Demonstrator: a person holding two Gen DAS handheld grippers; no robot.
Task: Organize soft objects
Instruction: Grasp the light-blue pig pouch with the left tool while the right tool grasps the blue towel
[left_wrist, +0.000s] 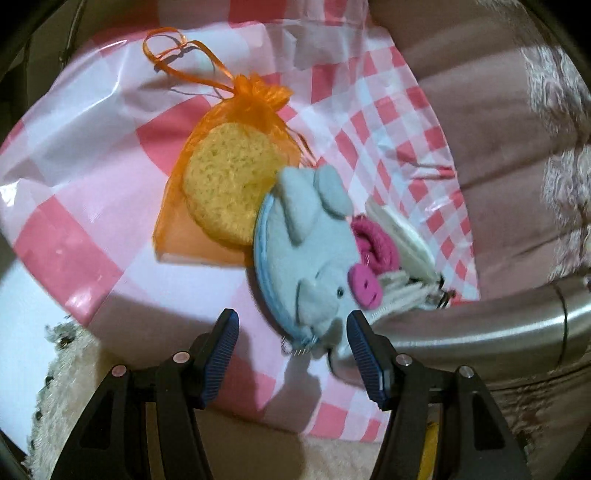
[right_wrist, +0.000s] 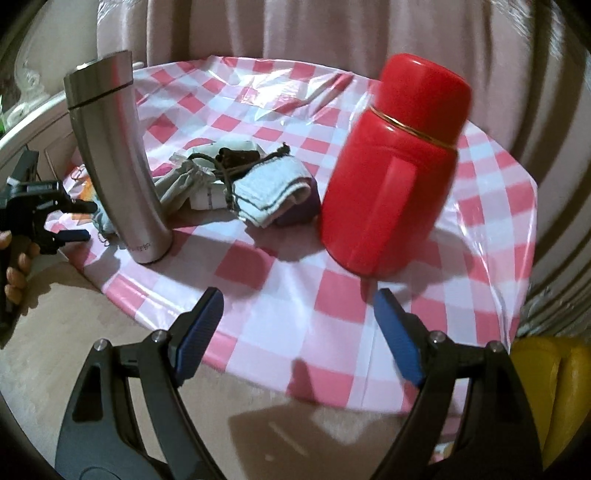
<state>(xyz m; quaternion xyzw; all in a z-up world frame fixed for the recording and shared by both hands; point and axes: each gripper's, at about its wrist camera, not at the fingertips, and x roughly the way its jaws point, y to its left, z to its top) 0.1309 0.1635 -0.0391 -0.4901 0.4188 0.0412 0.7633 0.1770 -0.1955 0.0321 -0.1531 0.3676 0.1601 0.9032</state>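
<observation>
In the left wrist view a grey felt pig pouch (left_wrist: 314, 251) with a pink button nose lies on the checked tablecloth (left_wrist: 92, 177). It partly overlaps an orange mesh bag (left_wrist: 221, 166) holding a yellow sponge. A pink fabric roll (left_wrist: 376, 243) and white cloth (left_wrist: 402, 229) lie behind the pig. My left gripper (left_wrist: 291, 332) is open, its right pad beside the pig's lower edge. In the right wrist view a pile of folded cloths (right_wrist: 273, 195) and a dark drawstring pouch (right_wrist: 236, 157) lies mid-table. My right gripper (right_wrist: 299, 314) is open and empty at the table's near edge.
A steel tumbler (right_wrist: 118, 158) stands at the left and a red flask (right_wrist: 395, 166) at the right of the table. The tumbler also shows in the left wrist view (left_wrist: 498, 321). Pink curtains (right_wrist: 295, 26) hang behind. A yellow object (right_wrist: 554, 387) sits low right.
</observation>
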